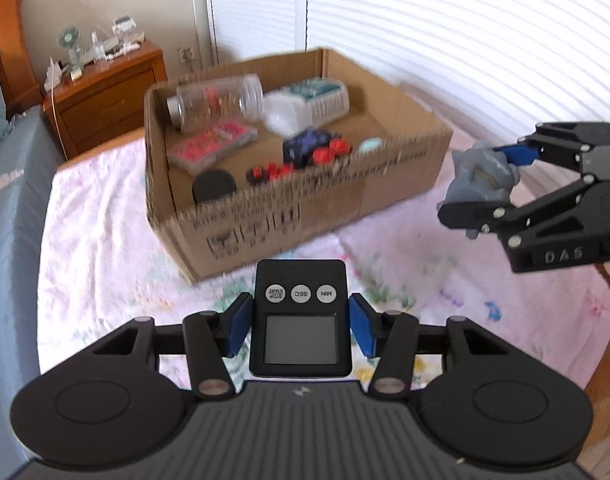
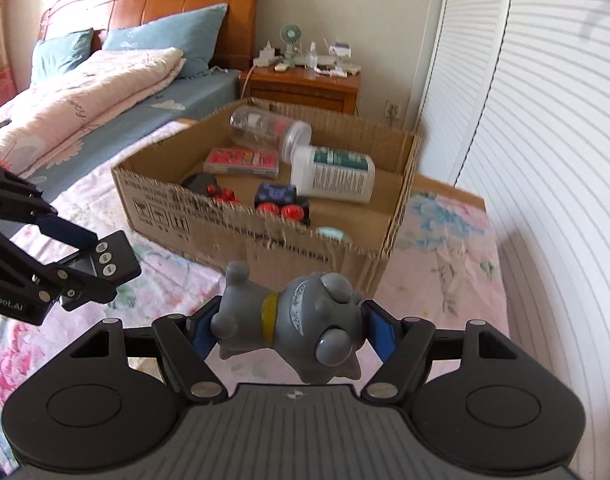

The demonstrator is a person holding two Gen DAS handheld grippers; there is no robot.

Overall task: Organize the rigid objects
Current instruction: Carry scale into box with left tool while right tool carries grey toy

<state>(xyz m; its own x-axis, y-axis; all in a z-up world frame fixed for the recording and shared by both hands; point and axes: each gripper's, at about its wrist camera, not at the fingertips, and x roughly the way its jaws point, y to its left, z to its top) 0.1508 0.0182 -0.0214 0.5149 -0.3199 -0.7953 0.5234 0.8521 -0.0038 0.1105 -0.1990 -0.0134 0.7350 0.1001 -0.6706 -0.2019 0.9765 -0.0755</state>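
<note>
The left gripper (image 1: 300, 324) has its blue fingers (image 1: 239, 330) pressed against the two long edges of a black kitchen timer (image 1: 300, 320), buttons pointing forward and screen toward the camera, so it is clamped on the timer at about mid-body. The timer looks like a light, stiff plastic slab with smooth sides — likely a little slippery, so a hold across the flat edges, clear of the buttons, seems the sound place, and that is where the pads sit. The right gripper (image 2: 291, 330) is closed on a grey toy figure (image 2: 289, 324) lying sideways between its blue fingers (image 2: 379, 330), one pad at the head end and the other near the feet. The figure has a yellow collar, bulging eyes and small knobs; it looks like hollow rubber or vinyl, light and perhaps slightly yielding, with a rounded, bumpy surface that could roll in the grip, so a firm squeeze across its broadest part seems wise. Both things are held in the air over the floral sheet (image 1: 105, 240), short of the cardboard box (image 1: 305, 200) ahead. Inside the box lie a clear jar (image 1: 217, 100) on its side, a white bottle (image 2: 333, 178) with a teal label, a pink case (image 1: 211, 144), a black disc (image 1: 213, 186) and a dark block with red knobs (image 1: 313, 148) — its right-hand floor looks the freest spot. Beyond stand a wooden nightstand (image 2: 305, 88) and the bed (image 2: 105, 80).
</note>
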